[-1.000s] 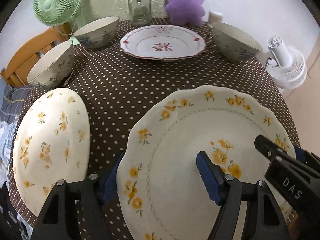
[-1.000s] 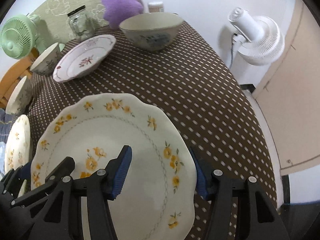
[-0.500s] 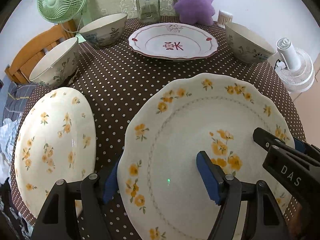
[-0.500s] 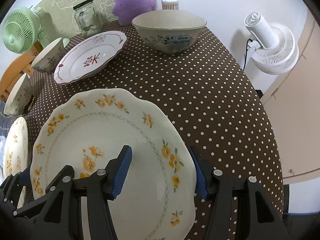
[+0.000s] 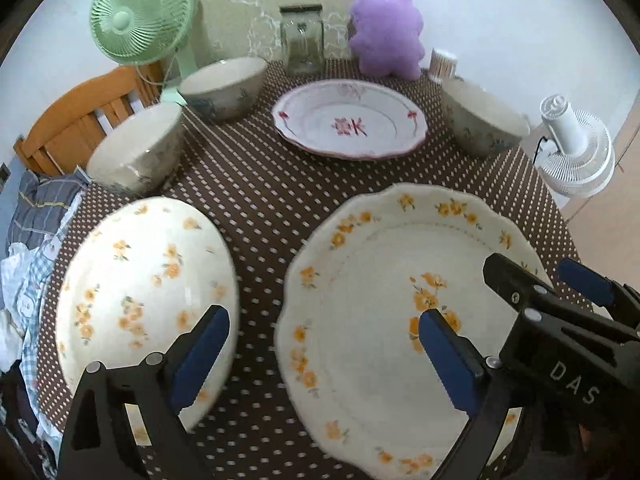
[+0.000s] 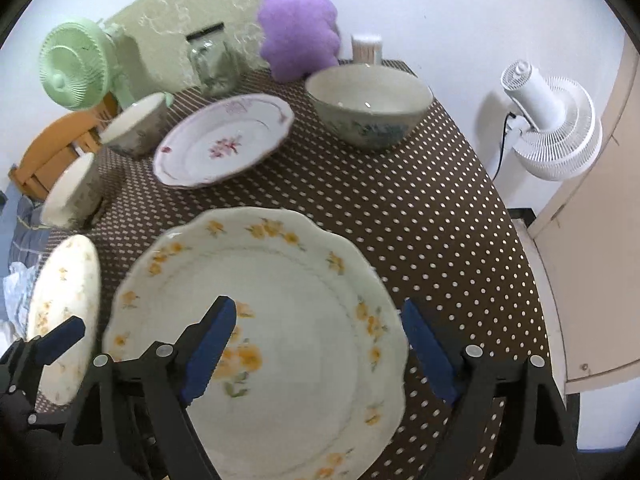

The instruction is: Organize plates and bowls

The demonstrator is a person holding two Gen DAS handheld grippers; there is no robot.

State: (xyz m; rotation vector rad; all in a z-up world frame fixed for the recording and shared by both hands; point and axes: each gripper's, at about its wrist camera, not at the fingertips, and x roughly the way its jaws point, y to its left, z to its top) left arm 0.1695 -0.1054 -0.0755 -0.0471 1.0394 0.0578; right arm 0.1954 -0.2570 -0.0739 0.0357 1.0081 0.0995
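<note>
A large scalloped plate with yellow flowers point(image 5: 372, 304) point(image 6: 280, 320) lies near the table's front edge. My left gripper point(image 5: 324, 356) is open above its left rim. My right gripper point(image 6: 316, 354) is open over its right half, with the right rim between the jaws; it also shows in the left wrist view point(image 5: 552, 280). A second yellow-flower plate point(image 5: 140, 280) point(image 6: 64, 304) lies to the left. A pink-flower plate point(image 5: 348, 120) point(image 6: 224, 140) sits at the back. Three bowls stand around it: two on the left point(image 5: 136, 152) point(image 5: 224, 86) and one on the right point(image 5: 480, 120) point(image 6: 368, 108).
On the brown dotted tablecloth point(image 5: 260, 184), a glass jar point(image 5: 302, 40), a purple plush point(image 5: 386, 36) and a toothpick holder point(image 5: 443, 62) stand at the back. A green fan point(image 5: 140, 12) and wooden chair point(image 5: 76, 120) are at left, a white fan point(image 5: 576, 152) at right.
Both grippers have drawn back and risen. The large plate now sits to the right in the left wrist view, and the left jaws straddle its left rim and the gap beside it.
</note>
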